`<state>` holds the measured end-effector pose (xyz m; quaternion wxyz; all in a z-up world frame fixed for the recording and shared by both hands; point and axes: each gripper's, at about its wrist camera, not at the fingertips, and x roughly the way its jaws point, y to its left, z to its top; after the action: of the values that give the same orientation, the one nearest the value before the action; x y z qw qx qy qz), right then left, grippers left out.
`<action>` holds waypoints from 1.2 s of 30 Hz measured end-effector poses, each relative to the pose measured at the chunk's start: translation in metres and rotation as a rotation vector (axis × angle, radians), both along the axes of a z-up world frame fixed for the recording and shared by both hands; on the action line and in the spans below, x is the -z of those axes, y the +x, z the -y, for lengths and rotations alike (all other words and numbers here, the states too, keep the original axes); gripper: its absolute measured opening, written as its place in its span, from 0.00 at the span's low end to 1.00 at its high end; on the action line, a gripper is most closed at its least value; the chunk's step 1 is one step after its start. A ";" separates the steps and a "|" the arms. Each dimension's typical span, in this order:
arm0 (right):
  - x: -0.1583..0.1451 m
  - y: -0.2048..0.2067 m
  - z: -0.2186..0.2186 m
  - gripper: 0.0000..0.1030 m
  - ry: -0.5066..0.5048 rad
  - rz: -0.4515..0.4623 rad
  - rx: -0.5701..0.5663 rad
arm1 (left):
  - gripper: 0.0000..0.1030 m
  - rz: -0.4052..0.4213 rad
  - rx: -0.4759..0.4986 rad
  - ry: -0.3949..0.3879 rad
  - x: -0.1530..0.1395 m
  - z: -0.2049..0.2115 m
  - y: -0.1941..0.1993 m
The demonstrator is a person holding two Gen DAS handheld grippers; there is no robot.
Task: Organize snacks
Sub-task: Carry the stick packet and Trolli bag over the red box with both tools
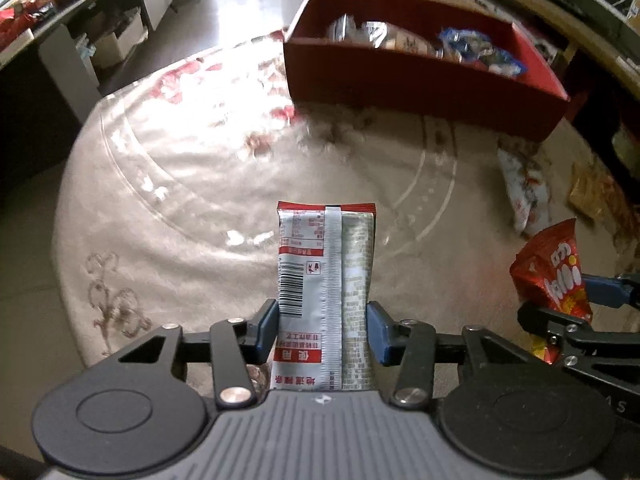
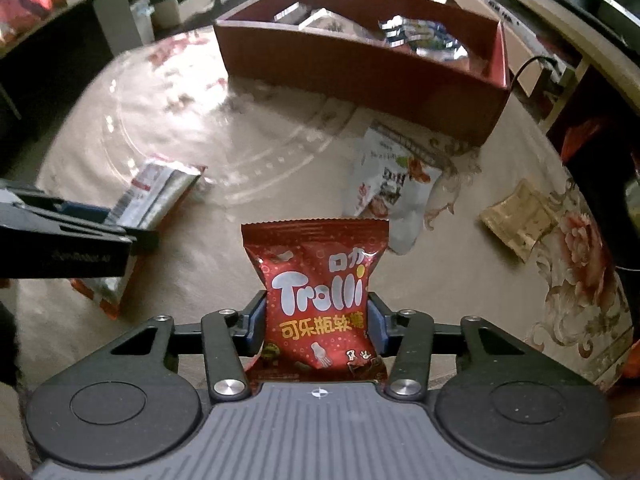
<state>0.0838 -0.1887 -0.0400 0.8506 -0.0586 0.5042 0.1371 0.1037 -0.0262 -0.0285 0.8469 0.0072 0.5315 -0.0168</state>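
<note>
My left gripper (image 1: 322, 320) is shut on a silver and red snack packet (image 1: 326, 280), seam side up, which stands out past the blue pads above the round table. My right gripper (image 2: 318, 316) is shut on a red Trolli candy bag (image 2: 318, 292), pinched at its middle. The candy bag (image 1: 554, 276) and the right gripper show at the right edge of the left wrist view; the silver packet (image 2: 156, 192) and the left gripper show at the left of the right wrist view. A red box (image 1: 420, 76) with several snacks in it stands at the table's far side.
On the floral tablecloth (image 2: 248, 128) lie a white snack bag (image 2: 394, 184) in front of the red box (image 2: 360, 68) and a tan packet (image 2: 518, 220) near the right edge. Shelves and counters with goods surround the table.
</note>
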 end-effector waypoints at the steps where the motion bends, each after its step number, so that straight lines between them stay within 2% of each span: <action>1: -0.003 0.000 0.000 0.55 0.008 0.009 0.003 | 0.48 0.011 0.006 -0.006 -0.005 0.000 0.001; 8: -0.022 0.009 0.007 0.55 0.064 0.073 0.056 | 0.48 0.075 0.037 -0.059 -0.028 0.003 0.017; 20: -0.048 0.051 0.018 0.55 0.104 0.174 0.165 | 0.48 0.159 0.073 -0.079 -0.050 0.020 0.064; 29: -0.063 0.086 0.024 0.55 0.134 0.230 0.208 | 0.49 0.215 0.076 -0.073 -0.066 0.030 0.099; 36: -0.069 0.112 0.026 0.55 0.148 0.260 0.222 | 0.49 0.228 0.073 -0.070 -0.068 0.035 0.122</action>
<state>0.1955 -0.2145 0.0293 0.9205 0.0429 0.3819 0.0705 0.2256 -0.0612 0.0394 0.9004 -0.0013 0.4302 -0.0654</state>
